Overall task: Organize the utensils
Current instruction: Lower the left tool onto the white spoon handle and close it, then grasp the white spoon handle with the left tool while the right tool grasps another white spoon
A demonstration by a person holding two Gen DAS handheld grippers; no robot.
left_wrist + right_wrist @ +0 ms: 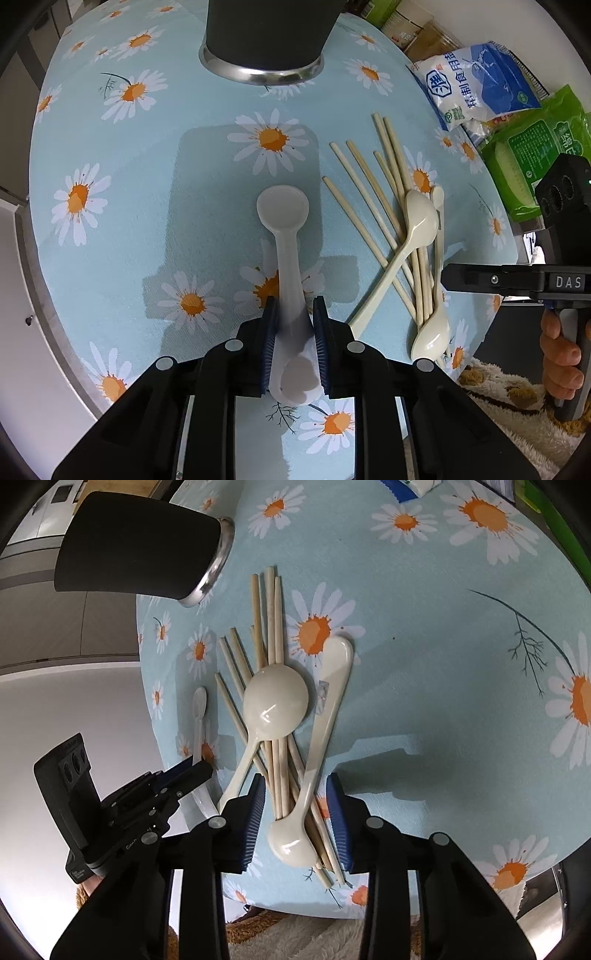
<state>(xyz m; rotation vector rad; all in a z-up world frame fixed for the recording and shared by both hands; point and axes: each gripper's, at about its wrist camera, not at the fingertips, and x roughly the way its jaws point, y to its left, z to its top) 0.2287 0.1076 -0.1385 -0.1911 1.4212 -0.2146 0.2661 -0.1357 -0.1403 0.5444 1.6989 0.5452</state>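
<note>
Presently, left gripper (294, 332) pinched a white spoon (286, 236) by its handle, seemingly for the black holder (264, 40) at twelve o'clock; right gripper (297, 819) straddled chopsticks (275, 760) and cream spoon (314, 760), contact uncertain.

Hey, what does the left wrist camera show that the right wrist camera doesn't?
Only the left wrist view: the left tongs closed on the white spoon's handle, a green package, and a hand holding the other tool.

Only the right wrist view: the right tongs straddling the chopsticks and a cream spoon, pads not yet pressing.

Both: the daisy tablecloth, black cup, chopsticks and two cream spoons.
</note>
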